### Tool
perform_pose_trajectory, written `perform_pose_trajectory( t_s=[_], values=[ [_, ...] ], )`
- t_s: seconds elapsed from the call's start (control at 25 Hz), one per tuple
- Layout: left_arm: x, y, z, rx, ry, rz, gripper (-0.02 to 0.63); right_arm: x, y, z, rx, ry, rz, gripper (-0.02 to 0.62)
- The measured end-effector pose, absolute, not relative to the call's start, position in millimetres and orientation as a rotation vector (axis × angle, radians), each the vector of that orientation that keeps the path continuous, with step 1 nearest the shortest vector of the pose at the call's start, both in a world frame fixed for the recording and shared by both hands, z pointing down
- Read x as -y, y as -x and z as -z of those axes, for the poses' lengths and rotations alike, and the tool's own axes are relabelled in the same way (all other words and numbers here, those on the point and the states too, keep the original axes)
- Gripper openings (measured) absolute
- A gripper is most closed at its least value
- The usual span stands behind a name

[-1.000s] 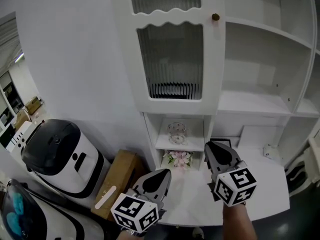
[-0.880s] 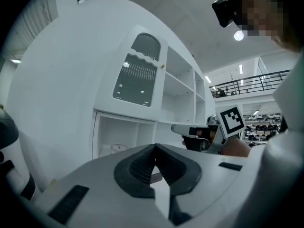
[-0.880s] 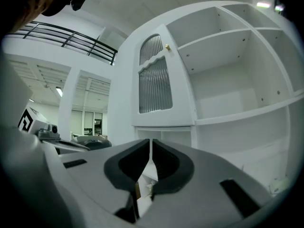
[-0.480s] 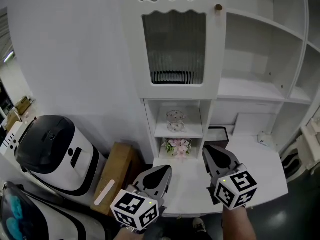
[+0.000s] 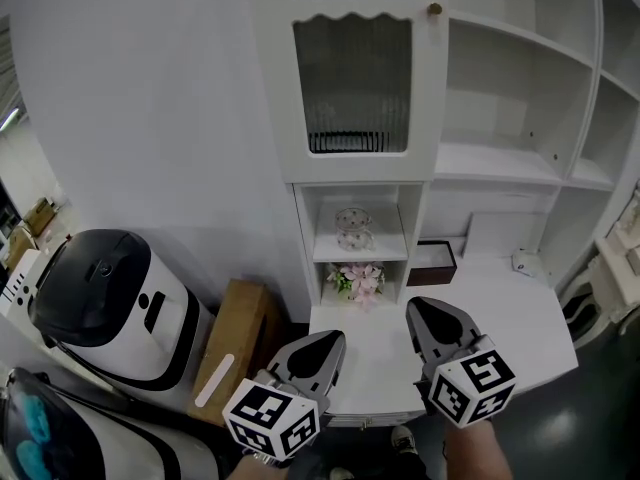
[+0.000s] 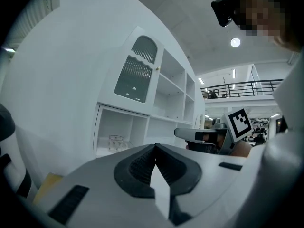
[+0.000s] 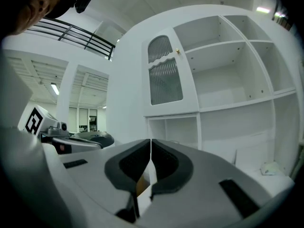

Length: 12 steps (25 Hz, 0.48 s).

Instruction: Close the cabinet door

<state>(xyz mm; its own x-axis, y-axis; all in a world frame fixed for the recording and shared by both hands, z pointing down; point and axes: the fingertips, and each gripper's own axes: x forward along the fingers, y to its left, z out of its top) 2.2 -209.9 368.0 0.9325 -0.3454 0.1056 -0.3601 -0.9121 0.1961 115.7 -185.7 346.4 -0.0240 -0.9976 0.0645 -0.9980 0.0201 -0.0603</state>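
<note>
Backed off from the door (image 5: 352, 88), with left gripper (image 5: 331, 342) and right gripper (image 5: 420, 311) clenched empty; seemingly shut already.

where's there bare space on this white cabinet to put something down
The wide shelf right of the glass door is bare, as is the one above it. The counter is open between the dark box and the small white object, and in front of them. Crowded: the two cubbies under the door, holding the glass jar and flowers.
</note>
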Motion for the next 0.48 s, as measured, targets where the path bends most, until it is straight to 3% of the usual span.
perform_pose_trajectory(
  t_s=[0.48],
  values=[
    [174.5,27.7,-364.8,0.507,-2.899,-0.091,0.005,147.2,-80.2,-343.0,2.234,-2.189,-0.103,0.008]
  ],
)
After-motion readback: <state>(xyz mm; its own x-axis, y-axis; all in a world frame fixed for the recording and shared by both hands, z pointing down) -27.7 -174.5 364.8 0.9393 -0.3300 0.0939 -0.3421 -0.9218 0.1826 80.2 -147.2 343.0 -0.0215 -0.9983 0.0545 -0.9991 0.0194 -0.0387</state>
